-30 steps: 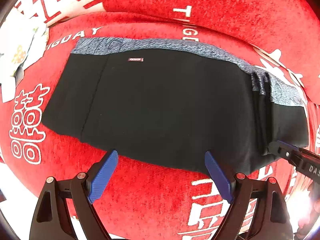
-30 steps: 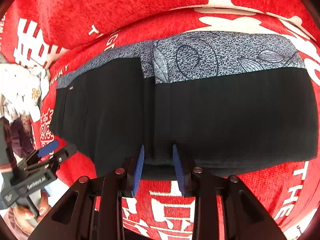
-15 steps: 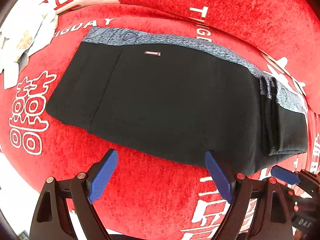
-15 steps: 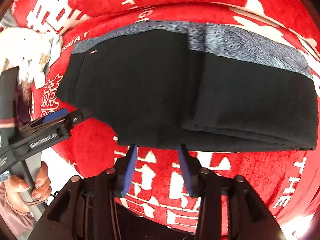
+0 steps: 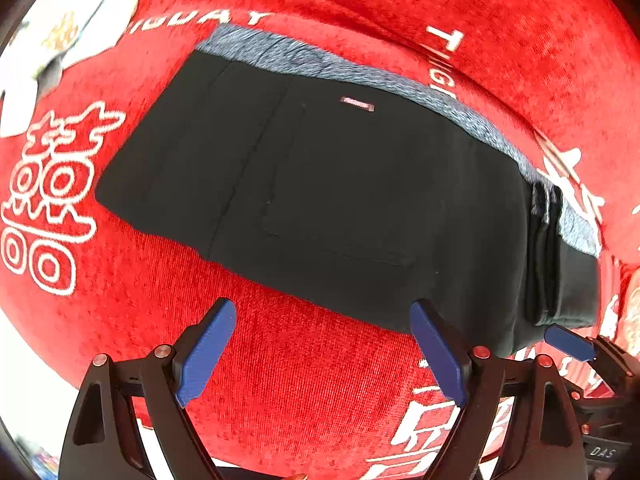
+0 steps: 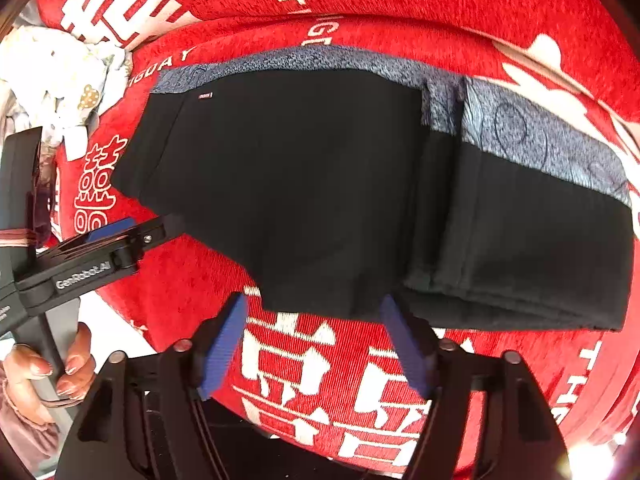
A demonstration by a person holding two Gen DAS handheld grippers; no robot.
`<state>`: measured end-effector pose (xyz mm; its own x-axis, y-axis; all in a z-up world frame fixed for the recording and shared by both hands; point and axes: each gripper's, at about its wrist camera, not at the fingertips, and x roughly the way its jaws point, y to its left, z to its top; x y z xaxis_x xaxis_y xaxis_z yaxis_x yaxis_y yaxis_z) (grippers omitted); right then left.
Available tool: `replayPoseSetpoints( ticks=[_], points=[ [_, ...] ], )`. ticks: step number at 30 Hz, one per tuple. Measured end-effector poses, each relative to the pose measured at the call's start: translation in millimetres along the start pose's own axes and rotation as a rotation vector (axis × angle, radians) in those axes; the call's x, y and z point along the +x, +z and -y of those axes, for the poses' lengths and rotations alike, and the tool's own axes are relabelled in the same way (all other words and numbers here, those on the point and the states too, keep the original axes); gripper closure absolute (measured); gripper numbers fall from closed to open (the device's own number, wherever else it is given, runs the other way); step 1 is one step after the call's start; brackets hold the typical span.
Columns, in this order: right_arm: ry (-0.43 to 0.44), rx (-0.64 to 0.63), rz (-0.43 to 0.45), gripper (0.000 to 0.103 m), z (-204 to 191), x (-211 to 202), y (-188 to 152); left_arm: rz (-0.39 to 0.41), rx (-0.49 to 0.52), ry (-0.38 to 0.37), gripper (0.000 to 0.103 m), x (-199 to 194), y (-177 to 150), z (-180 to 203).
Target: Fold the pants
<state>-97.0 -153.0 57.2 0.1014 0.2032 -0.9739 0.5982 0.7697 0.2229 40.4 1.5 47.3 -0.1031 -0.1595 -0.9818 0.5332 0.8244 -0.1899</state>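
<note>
At six o'clock in each wrist view stand the blue pads of that camera's own tool. Both jaws are opening: the left gripper (image 5: 322, 350) is spread wide over bare red cloth with nothing between its pads, and the right gripper (image 6: 318, 350) is parting just short of the pants' near hem, also holding nothing. Outward from the tools, the pants (image 5: 340, 200) lie folded flat on the red cover (image 5: 312, 380), filling the centre of both views, the grey patterned waistband (image 6: 540, 136) running from eleven to three o'clock and a stacked fold edge at about four. A crumpled white cloth (image 6: 60, 76) sits at ten o'clock, clear of the pants. In the right wrist view the left tool shows at eight o'clock, gripped by a hand (image 6: 60, 372). The risk, as I judge it, is that the doubled layers at the right end slide or spring open on this plush surface if either tool brushes the hem, since nothing pins them now. Compared with a second ago, the right gripper was nearly closed at the fold's near edge and has since let go and pulled back; the left gripper has drifted sideways, so the pants sit more slanted in its view.
</note>
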Motion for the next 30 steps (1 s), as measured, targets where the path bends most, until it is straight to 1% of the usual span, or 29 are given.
replayPoseSetpoints(
  ticks=[1, 4, 6, 10, 14, 16, 21, 25, 28, 30],
  points=[
    [-0.008, -0.003, 0.005, 0.021, -1, 0, 1, -0.008, -0.018, -0.011, 0.0, 1, 0, -5],
    [-0.027, -0.015, 0.012, 0.02, -6, 3, 7, -0.016, -0.05, -0.037, 0.0, 0, -1, -19],
    [-0.043, -0.02, 0.005, 0.02, -9, 6, 10, -0.02, -0.055, -0.037, 0.0, -1, -1, -26],
    [-0.042, -0.007, -0.009, 0.02, -13, 14, 14, -0.026, -0.089, -0.03, 0.0, -2, 1, -47],
    [-0.052, 0.024, -0.041, 0.02, -11, 28, 17, -0.034, -0.147, -0.042, 0.0, 0, 3, -70],
    [-0.05, 0.04, -0.066, 0.02, -10, 36, 17, -0.039, -0.16, -0.043, 0.0, 0, 3, -77],
    [-0.071, 0.019, -0.073, 0.019, -15, 44, 18, -0.042, -0.157, -0.026, 0.0, 0, 4, -90],
    [-0.053, 0.029, -0.076, 0.012, -16, 47, 19, -0.035, -0.166, -0.011, 0.0, -1, 7, -93],
    [-0.063, 0.011, -0.084, 0.01, -20, 49, 19, -0.031, -0.171, 0.006, 0.0, -2, 11, -98],
    [-0.068, 0.007, -0.086, 0.01, -22, 50, 20, -0.031, -0.177, -0.001, 0.0, -2, 11, -100]
  ],
)
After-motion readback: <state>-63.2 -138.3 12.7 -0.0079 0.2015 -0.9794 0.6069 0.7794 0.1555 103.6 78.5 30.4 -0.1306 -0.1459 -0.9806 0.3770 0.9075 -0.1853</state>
